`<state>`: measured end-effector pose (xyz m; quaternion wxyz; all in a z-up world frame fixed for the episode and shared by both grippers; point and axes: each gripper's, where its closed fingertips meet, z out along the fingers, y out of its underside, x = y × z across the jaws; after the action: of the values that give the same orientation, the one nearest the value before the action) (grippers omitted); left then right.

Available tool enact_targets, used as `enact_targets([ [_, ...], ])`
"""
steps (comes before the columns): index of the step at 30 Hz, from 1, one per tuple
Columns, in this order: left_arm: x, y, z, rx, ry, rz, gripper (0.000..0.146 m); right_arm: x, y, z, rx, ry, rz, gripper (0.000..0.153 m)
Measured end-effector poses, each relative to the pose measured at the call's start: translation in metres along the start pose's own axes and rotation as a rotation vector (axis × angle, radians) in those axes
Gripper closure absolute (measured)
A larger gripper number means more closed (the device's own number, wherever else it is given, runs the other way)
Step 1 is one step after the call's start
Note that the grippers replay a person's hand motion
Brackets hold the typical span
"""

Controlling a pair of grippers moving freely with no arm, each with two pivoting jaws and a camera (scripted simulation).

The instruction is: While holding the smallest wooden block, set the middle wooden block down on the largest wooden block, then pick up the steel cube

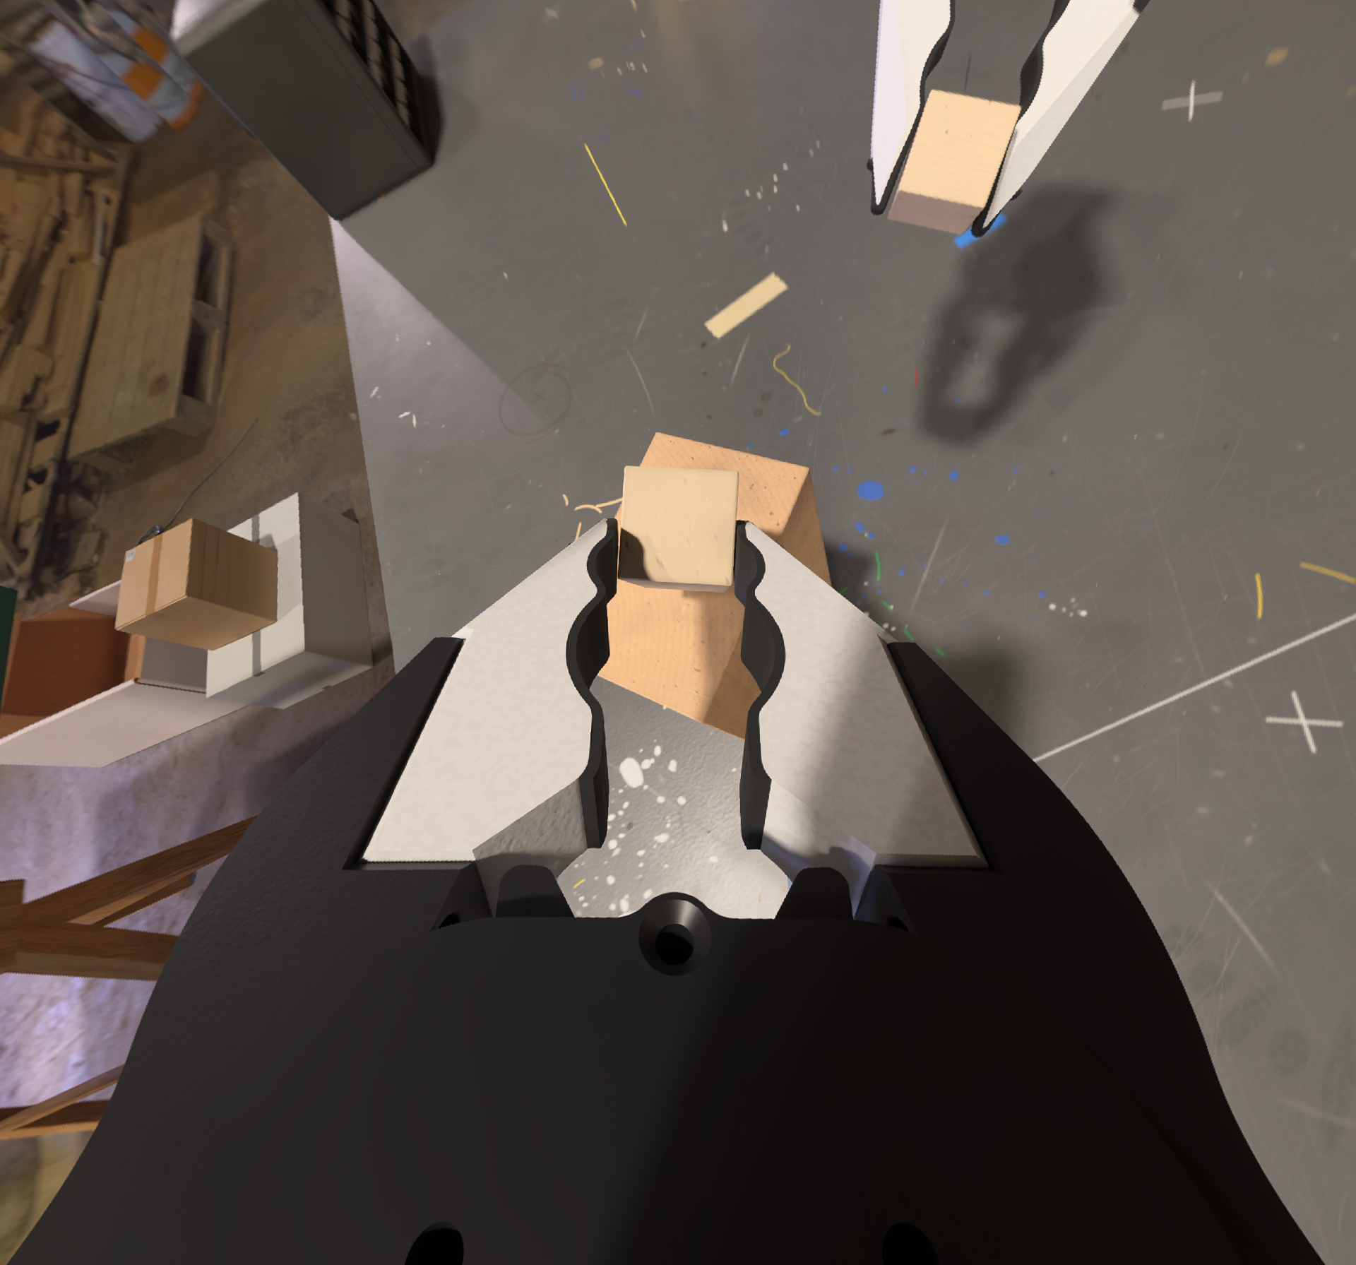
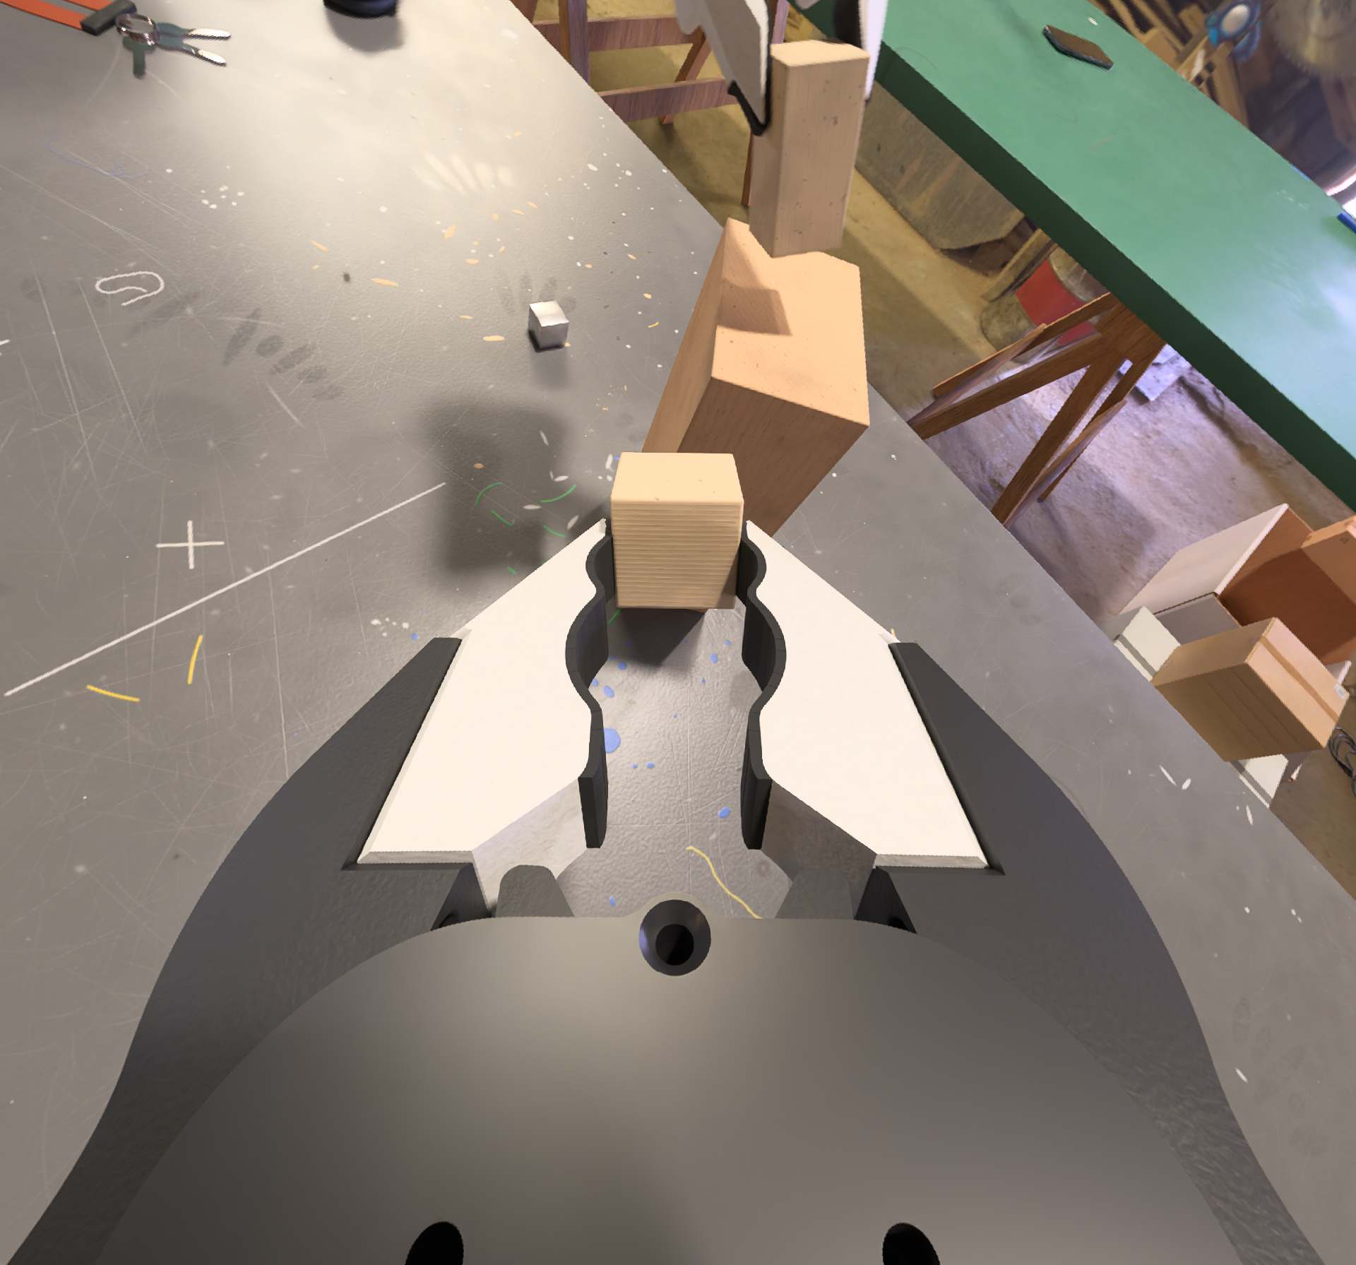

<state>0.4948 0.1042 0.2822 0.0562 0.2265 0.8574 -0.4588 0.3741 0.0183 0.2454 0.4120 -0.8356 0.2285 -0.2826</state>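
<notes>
A: We're looking down the left gripper [image 1: 676, 546], and its fingers [image 1: 514, 657] are clamped on the middle wooden block [image 1: 679, 527], pinching it at its upper end.

B: From the right wrist view we see that block [image 2: 807, 151] standing upright, its lower end at the top face of the largest wooden block [image 2: 778, 378]. Whether it's touching or just above, we can't tell.

A: The largest block sits on the grey worktop [image 1: 1101, 422], right by its edge. Now our other side: the right gripper [image 2: 675, 555] has its fingers [image 2: 514, 679] closed on the smallest wooden block [image 2: 673, 529], held at the tips.

B: And we pick it up far off in the left view too, the right gripper [image 1: 946, 202] held above the worktop with the little block [image 1: 950, 158] between its tips, its shadow cast on the surface beside it.

A: The steel cube [image 2: 548, 324] rests on the worktop, alone, well apart from both grippers and to the left of the largest block in the right view.

B: Around the edges we've got keys on an orange strap [image 2: 158, 34] up at the far corner, and a green table [image 2: 1101, 151] beyond the gap. Cardboard boxes [image 2: 1262, 687] sit down on the floor.
</notes>
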Motion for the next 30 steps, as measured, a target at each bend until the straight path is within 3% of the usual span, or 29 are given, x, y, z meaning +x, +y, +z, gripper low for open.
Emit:
enact_targets([
  [6,-0.008,0.004,0.024,-0.172,0.118,0.075,0.115,-0.002,0.000,-0.001,0.031,-0.017,-0.017,0.121],
  [14,-0.009,0.008,0.030,-0.190,0.280,0.121,0.115,-0.001,0.004,0.005,0.039,-0.039,-0.018,0.121],
  [30,-0.011,0.011,0.036,-0.204,0.399,0.185,0.115,0.000,0.007,0.005,0.049,-0.043,-0.010,0.121],
])
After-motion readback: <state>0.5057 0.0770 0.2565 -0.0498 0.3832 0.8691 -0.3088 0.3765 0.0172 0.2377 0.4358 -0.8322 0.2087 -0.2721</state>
